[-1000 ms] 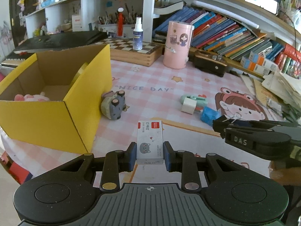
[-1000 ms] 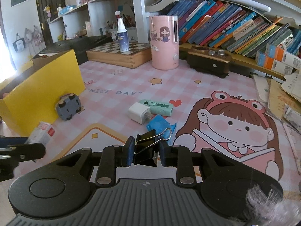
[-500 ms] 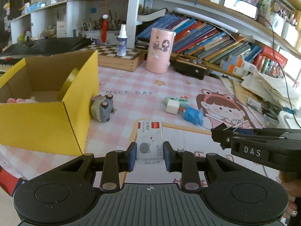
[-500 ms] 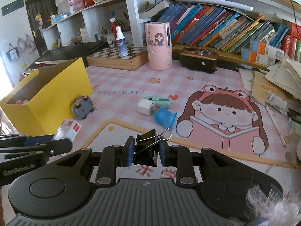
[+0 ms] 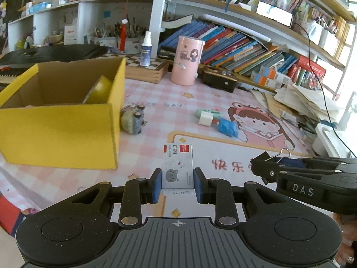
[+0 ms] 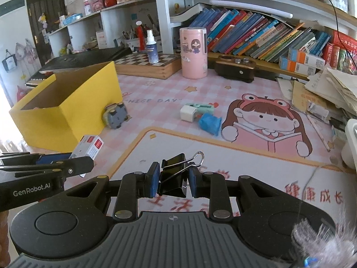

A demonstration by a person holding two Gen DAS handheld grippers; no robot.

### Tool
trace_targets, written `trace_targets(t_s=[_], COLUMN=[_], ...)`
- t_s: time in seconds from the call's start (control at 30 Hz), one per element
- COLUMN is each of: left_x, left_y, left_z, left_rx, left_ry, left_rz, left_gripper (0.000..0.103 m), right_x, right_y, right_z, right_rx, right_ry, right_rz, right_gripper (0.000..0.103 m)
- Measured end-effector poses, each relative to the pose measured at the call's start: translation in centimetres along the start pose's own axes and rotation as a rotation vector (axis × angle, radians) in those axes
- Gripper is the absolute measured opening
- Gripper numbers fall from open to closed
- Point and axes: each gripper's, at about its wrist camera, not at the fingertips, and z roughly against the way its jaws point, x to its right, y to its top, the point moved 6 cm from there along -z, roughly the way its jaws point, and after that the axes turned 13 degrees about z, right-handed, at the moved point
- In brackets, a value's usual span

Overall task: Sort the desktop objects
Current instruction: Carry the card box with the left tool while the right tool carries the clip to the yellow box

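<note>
The counter is covered with a pink checked mat that carries a cartoon girl reading a book. On its left side stands a yellow cardboard box, open at the top, with a roll of yellow tape leaning inside against the right wall. At the back of the counter a pink cylinder stands upright, and beside it a wooden chessboard box carries a white spray bottle. Just beside the yellow box lies a small grey toy car. Near the middle of the mat a white charger cube, a green stapler and a crumpled blue item lie close together. The left gripper is closed on a small white staple box, which it holds above the mat, in front of the yellow box and a little to the right of it. The right gripper is closed on a black binder clip, its wire handles pointing up and to the right, also held above the mat.
</note>
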Motion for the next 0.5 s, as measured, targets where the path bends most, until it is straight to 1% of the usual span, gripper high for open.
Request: trace_targets(t_s=[0.5], left_x=[-6.2], left_y=[-2.9], left_z=[5.3], left_rx=[-0.015], left_ry=[0.013], left_rz=[0.024], left_gripper=[0.028], right_x=[-8.4], right_y=[-2.2], right_z=[2.8], right_rx=[-0.032], right_ry=[0.034], right_rz=[0.007], right_gripper=[0.025])
